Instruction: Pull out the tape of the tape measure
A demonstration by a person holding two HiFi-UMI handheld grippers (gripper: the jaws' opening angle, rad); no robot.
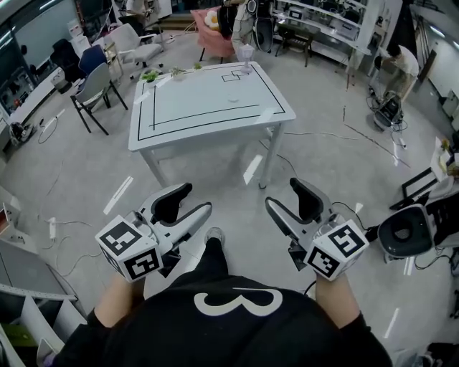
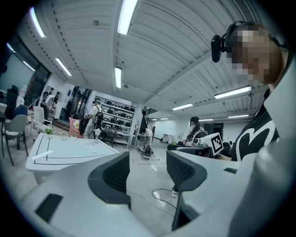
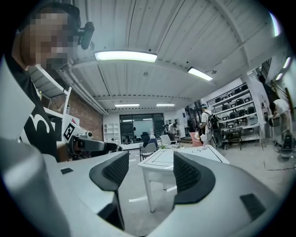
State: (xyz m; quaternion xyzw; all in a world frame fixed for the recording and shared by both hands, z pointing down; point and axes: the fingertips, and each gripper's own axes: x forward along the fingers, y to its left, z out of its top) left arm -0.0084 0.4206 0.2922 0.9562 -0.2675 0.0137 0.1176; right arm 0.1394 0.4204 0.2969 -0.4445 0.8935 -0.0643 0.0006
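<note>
The white desk (image 1: pixel 179 107), marked with black lines, stands well ahead of the person. The left tool (image 1: pixel 195 199) and right tool (image 1: pixel 282 193) are held level, well short of it, jaws spread with nothing between them. The tape measure is too small to identify; a small pale object (image 1: pixel 233 99) lies near the desk's middle.

This looks like a robotics lab in an open industrial hall. A white table (image 1: pixel 208 107) marked with black lines stands on a bare grey floor (image 1: pixel 72 172) strewn with cables (image 2: pixel 153 193). Office chairs (image 1: pixel 97 82) and equipment shelves (image 1: pixel 323 20) line the edges, under ceiling strip lights (image 2: pixel 126 16).
</note>
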